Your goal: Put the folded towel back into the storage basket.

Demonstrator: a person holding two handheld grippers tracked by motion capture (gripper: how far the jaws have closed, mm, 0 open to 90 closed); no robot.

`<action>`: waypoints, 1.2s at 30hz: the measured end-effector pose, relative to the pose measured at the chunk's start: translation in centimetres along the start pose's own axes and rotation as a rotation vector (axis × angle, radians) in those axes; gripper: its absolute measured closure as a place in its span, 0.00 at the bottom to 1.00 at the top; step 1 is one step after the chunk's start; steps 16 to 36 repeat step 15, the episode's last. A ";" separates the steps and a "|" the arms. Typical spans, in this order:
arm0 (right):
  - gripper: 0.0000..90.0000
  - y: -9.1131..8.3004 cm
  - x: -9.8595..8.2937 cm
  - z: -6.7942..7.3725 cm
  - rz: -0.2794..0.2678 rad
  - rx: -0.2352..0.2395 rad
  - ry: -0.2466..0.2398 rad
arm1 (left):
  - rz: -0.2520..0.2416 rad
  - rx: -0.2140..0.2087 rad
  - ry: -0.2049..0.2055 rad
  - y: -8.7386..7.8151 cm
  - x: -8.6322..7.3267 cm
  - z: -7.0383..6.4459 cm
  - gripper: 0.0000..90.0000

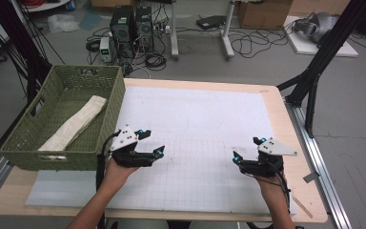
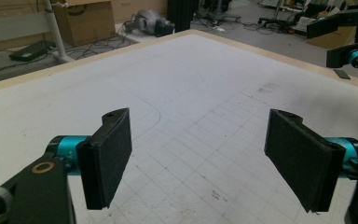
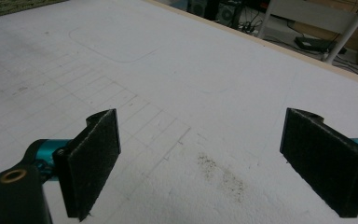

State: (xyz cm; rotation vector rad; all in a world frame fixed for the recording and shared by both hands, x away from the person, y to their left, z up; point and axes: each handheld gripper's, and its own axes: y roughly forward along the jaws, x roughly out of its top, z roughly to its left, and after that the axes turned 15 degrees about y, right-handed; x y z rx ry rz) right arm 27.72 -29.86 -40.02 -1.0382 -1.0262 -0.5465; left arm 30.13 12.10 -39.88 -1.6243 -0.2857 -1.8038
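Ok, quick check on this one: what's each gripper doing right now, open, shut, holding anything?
Left gripper: open, jaws wide apart, holding nothing, above the white mat.
Right gripper: open, jaws wide apart, holding nothing, also above the mat.

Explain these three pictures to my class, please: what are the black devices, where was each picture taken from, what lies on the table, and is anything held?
A person holds hand-held tongs, one in each hand: the left tongs and the right tongs. One picture looks down from above the table. The other two come from cameras riding on each device, looking along its black pads. A white gridded mat covers the wooden table. At the left stands a green woven basket with a folded pale cloth inside. Both tongs are open and hold nothing.
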 end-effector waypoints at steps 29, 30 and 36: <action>0.13 -0.1 0.0 -0.3 -0.007 -0.005 0.006 | -0.002 0.005 -0.002 0.0 0.0 0.1 0.26; 0.13 -0.1 0.0 -0.3 -0.007 -0.005 0.006 | -0.002 0.005 -0.002 0.0 0.0 0.1 0.26; 0.13 -0.1 0.0 -0.3 -0.007 -0.005 0.006 | -0.002 0.005 -0.002 0.0 0.0 0.1 0.26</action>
